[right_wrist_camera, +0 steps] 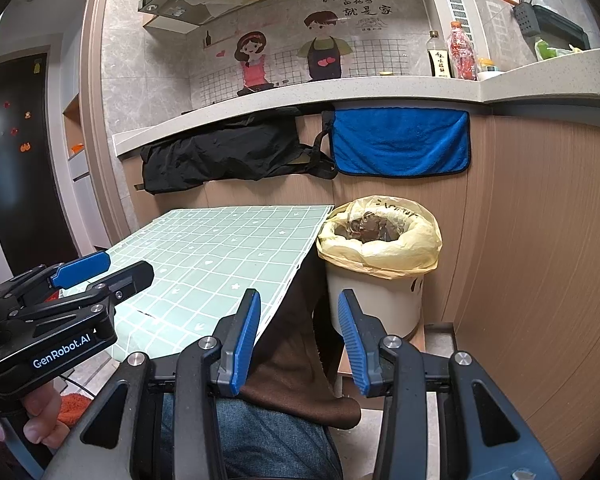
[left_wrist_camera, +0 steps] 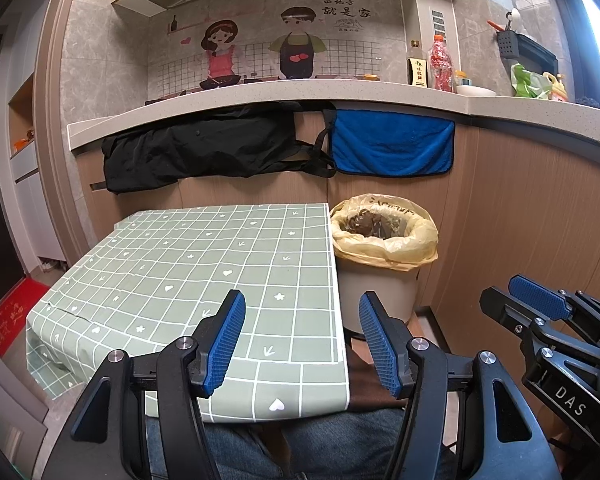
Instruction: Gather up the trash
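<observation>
Left wrist view: left gripper (left_wrist_camera: 302,344), blue ribbed pads spread wide, nothing between them, held over the near right corner of the small table in a green white-gridded cloth (left_wrist_camera: 188,264). Right gripper (right_wrist_camera: 298,342), pads likewise apart and empty, near the table's right edge. White cylindrical trash bin lined with a yellow plastic bag (left_wrist_camera: 384,248), brown waste inside, on the floor just right of the table's far corner. Blue towel (left_wrist_camera: 392,144) and black cloth (left_wrist_camera: 204,146) hang from the speckled counter edge (left_wrist_camera: 260,98) beyond
</observation>
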Motion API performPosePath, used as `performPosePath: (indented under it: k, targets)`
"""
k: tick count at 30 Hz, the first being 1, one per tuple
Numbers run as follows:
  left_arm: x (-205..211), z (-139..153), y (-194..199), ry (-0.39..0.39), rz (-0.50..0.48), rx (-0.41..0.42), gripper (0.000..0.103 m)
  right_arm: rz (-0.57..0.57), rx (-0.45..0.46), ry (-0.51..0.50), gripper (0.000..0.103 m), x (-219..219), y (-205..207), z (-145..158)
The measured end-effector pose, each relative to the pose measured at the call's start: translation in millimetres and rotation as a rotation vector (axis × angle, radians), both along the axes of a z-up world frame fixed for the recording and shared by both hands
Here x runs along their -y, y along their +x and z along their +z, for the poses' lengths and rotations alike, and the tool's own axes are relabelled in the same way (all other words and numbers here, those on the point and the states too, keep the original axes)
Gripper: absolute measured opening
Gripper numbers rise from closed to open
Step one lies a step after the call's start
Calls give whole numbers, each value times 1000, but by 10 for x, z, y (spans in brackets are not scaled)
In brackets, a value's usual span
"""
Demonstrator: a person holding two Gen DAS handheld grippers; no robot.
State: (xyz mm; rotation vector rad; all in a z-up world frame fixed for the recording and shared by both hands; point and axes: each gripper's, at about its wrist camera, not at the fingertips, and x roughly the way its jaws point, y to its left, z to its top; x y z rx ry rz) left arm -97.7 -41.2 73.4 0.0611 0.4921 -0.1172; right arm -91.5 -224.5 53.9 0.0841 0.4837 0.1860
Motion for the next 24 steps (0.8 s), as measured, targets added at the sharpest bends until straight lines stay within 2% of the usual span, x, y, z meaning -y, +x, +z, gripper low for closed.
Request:
performPosePath:
  k: [24]
  targets:
    - [-9, -31, -24, 0, 3, -1, 60, -9, -1, 3, 38, 2, -46, -8]
